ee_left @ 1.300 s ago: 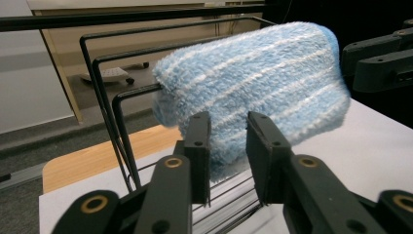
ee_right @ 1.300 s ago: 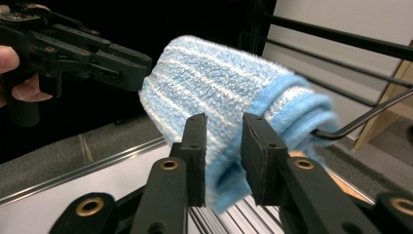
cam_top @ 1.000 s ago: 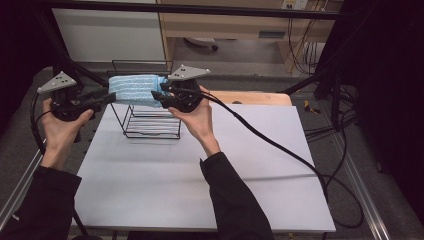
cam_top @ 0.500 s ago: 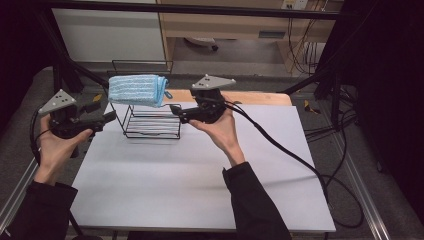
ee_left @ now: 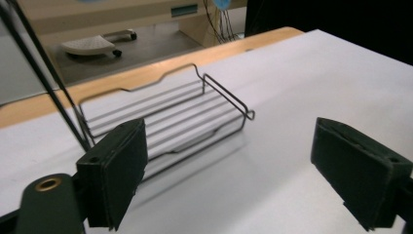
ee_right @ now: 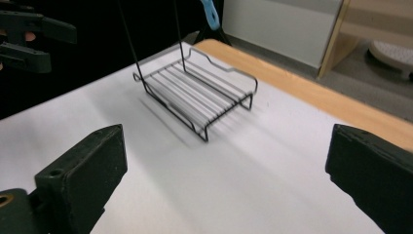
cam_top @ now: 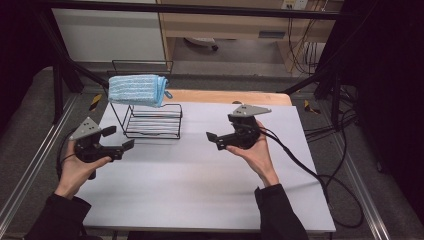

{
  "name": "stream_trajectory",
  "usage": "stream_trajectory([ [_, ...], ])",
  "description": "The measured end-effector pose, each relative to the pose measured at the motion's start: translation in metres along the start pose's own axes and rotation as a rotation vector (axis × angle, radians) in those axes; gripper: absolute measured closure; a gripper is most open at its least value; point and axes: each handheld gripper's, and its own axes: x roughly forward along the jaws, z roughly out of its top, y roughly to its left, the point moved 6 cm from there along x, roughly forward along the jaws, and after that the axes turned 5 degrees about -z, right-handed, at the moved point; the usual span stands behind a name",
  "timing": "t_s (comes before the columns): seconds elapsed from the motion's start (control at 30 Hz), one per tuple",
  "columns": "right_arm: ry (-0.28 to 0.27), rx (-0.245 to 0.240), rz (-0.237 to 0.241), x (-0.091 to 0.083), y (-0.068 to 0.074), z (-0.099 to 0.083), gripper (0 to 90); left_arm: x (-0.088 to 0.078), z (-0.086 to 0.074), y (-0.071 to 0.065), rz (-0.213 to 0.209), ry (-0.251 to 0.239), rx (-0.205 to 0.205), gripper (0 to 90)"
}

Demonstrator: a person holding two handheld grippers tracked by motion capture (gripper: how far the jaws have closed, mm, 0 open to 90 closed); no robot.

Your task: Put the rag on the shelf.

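A folded light-blue towel (cam_top: 136,90) lies on the top bar of a black wire rack (cam_top: 150,121) at the table's far left. My left gripper (cam_top: 120,138) hovers low over the table, in front of the rack and to its left, open and empty. My right gripper (cam_top: 215,141) is held right of the rack, also open and empty. The left gripper view looks between wide-apart jaws (ee_left: 243,165) at the rack's slatted base (ee_left: 170,117). From the right gripper (ee_right: 224,170) I see the rack (ee_right: 199,97), a blue towel corner (ee_right: 209,12) and the left gripper (ee_right: 29,34).
The white table top (cam_top: 200,180) spreads wide in front of the rack, with a wooden strip (cam_top: 225,97) along its far edge. A black cable (cam_top: 310,170) trails from the right gripper off the table's right side. Metal frame posts (cam_top: 65,60) stand at far left.
Both grippers have let go of the towel, which stays on the rack's top. The left hand drew back toward the near left; the right hand moved right and nearer.
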Motion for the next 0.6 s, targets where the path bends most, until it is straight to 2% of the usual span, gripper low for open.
stream_trajectory([
  [0.1, 0.016, 0.027, -0.008, -0.009, -0.009, -0.021, 0.6, 0.009, -0.015, -0.007, -0.022, 0.022, -0.003, 11.8],
  [0.23, 0.042, 0.029, -0.015, -0.020, -0.019, -0.049, 0.6, 0.020, -0.031, -0.014, -0.032, 0.043, -0.014, 11.4],
  [0.37, 0.058, 0.067, -0.018, -0.031, -0.029, -0.076, 0.6, 0.027, -0.049, -0.020, -0.045, 0.067, -0.024, 11.4],
  [0.6, 0.088, 0.095, -0.031, -0.049, -0.045, -0.118, 0.6, 0.034, -0.073, -0.023, -0.058, 0.114, -0.018, 11.5],
])
